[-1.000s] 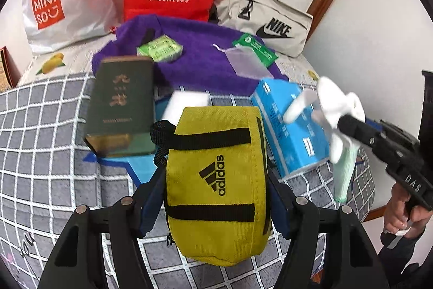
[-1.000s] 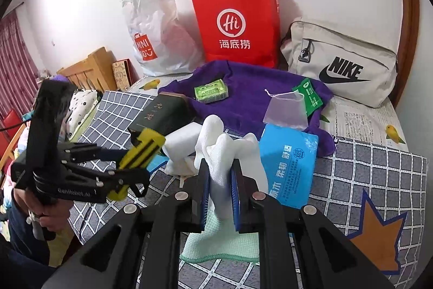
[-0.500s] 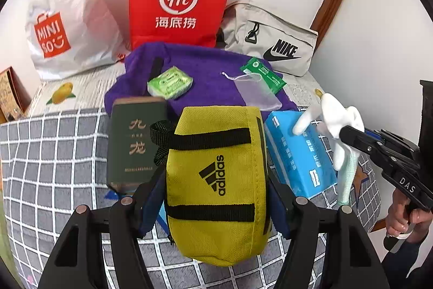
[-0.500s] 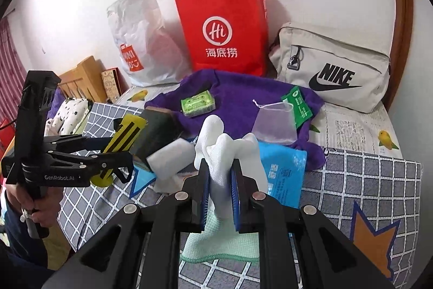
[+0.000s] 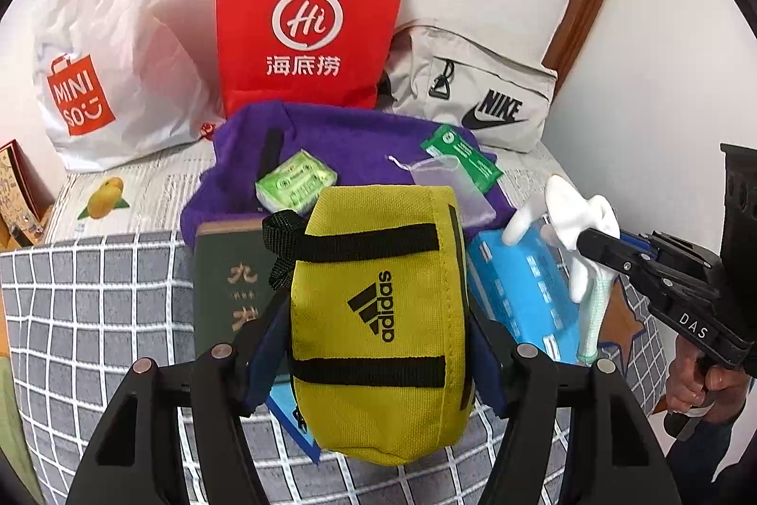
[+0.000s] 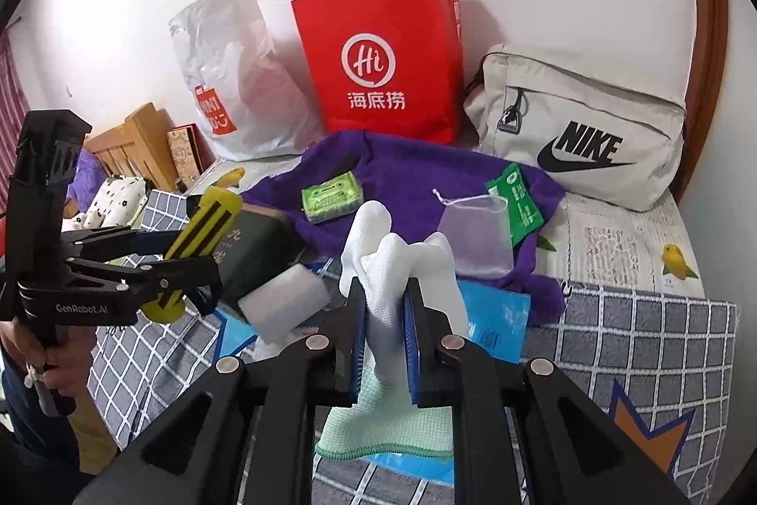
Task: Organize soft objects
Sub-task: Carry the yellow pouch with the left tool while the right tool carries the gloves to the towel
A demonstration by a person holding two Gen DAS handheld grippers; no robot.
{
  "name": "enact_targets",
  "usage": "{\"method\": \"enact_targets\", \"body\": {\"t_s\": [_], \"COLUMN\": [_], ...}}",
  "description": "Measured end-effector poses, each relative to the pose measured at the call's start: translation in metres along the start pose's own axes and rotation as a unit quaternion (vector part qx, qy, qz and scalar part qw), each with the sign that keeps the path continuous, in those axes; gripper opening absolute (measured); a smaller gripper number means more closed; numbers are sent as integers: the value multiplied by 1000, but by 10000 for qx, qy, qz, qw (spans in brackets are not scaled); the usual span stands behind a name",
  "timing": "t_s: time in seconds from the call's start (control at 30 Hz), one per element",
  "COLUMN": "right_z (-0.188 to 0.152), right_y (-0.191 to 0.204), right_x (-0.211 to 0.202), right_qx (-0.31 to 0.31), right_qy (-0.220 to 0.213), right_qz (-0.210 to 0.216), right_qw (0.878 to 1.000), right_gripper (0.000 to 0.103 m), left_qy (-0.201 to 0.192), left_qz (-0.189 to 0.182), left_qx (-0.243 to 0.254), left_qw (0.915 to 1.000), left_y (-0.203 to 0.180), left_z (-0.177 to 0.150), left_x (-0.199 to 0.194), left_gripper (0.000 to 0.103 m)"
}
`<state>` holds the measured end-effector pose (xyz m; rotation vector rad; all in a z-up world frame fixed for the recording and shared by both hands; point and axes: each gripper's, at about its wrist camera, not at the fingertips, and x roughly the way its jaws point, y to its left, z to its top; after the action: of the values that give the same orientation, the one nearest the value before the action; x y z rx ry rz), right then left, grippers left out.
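My left gripper is shut on a yellow Adidas pouch and holds it up above the checked bed cover; the pouch also shows in the right wrist view. My right gripper is shut on a white glove with a green cuff, held in the air; the glove also shows in the left wrist view. Ahead on the bed lies a purple towel with a green tissue pack, a sheer drawstring pouch and a green sachet on it.
A red paper bag, a white Miniso bag and a beige Nike bag stand against the back wall. A dark green box, a blue tissue pack and a white foam block lie below the grippers.
Both grippers have risen and pulled back a little from the bed while keeping their holds. The bags at the wall now show more fully.
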<state>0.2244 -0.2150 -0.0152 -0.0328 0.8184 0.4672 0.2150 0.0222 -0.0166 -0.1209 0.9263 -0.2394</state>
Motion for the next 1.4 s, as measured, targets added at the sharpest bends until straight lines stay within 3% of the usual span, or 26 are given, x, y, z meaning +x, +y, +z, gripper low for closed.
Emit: {"method": "enact_targets", "body": {"t_s": [0.4,0.77,1.4], "right_z": [40,66,85], "right_y": [-18,-31,-69], "right_x": [22,57,138], "right_qx": [9,83,111], "right_qy": [-33,51,463], "right_qz": [-355,-425,-843], "right_qw": [9994,9990,9953], "right_gripper": [14,14,14], "left_qy": [-68,-99,384], "left_qz": [3,-19,49], "left_qx": [65,17,-60], "left_qw": [10000,9999,9992], "left_y": [14,31,52], "left_z": [38,72,109], "left_x": [22,48,121], "left_gripper": [65,65,65]}}
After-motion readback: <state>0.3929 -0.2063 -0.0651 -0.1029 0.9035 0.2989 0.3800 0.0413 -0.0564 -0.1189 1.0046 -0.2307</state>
